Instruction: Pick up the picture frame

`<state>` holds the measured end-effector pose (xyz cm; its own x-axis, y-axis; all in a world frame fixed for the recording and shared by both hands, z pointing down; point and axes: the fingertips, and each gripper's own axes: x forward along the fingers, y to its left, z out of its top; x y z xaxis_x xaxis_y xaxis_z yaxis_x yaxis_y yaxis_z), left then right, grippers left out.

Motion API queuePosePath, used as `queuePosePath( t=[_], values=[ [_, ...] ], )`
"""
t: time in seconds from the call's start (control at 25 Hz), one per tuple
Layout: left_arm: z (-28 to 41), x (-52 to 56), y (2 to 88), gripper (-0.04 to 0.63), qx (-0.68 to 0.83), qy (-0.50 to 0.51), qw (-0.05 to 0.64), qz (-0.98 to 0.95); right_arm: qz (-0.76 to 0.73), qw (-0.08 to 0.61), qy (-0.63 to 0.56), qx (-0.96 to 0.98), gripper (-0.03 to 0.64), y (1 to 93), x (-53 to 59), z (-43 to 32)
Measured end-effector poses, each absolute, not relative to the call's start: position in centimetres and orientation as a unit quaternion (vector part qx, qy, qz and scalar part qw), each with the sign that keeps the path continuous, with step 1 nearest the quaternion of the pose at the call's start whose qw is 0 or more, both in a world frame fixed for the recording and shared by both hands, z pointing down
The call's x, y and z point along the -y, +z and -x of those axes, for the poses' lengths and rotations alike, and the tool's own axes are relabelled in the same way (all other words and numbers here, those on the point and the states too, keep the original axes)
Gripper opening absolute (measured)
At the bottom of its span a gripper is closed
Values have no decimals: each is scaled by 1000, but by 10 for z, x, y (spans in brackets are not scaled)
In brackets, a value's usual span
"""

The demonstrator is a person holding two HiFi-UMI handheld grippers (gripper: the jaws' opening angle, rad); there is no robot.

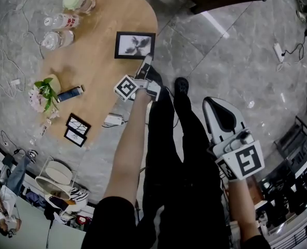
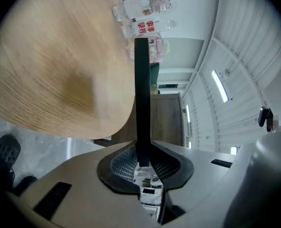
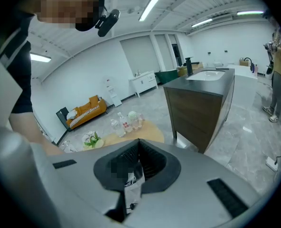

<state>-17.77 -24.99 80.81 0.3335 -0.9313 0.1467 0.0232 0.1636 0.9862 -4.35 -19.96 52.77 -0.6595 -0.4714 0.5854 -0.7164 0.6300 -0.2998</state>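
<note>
The left tongs (image 2: 142, 161) gripped the one large picture frame (image 2: 141, 94) edge-on, seemingly clear of the counter (image 1: 99, 79); the right tongs (image 3: 139, 142) were closed, empty. Two smaller frames (image 1: 77, 129) lay apart.

The head camera looks steeply down over the wooden table (image 1: 99, 71) and floor (image 1: 236, 40). The camera on the left gripper (image 1: 145, 62) sits close to the tabletop, facing along it toward the water bottles (image 1: 60, 30). The camera on the right gripper (image 1: 215, 108) looks across the room from farther off. All three share table and bottles.
</note>
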Motion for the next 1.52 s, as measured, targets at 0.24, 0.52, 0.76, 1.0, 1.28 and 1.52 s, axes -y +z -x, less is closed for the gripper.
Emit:
queuePosePath(
  t=[0.24, 0.52, 0.76, 1.0, 1.28, 1.52],
  values=[
    [196, 264, 736, 74, 405, -393, 616, -550, -346, 220, 232, 882, 12, 484, 200, 48],
    [208, 277, 629, 74, 380, -395, 597, -586, -357, 203, 201, 889, 12, 430, 199, 47],
    [224, 280, 546, 74, 371, -395, 576, -612, -364, 165, 178, 899, 12, 385, 205, 51],
    [231, 280, 478, 74, 357, -397, 565, -629, -360, 142, 156, 909, 12, 357, 204, 49],
    [227, 258, 407, 74, 360, -410, 535, -645, -354, 113, 145, 917, 12, 336, 186, 32],
    [202, 227, 342, 74, 375, -425, 504, -652, -341, 90, 133, 926, 12, 313, 170, 1]
  ],
)
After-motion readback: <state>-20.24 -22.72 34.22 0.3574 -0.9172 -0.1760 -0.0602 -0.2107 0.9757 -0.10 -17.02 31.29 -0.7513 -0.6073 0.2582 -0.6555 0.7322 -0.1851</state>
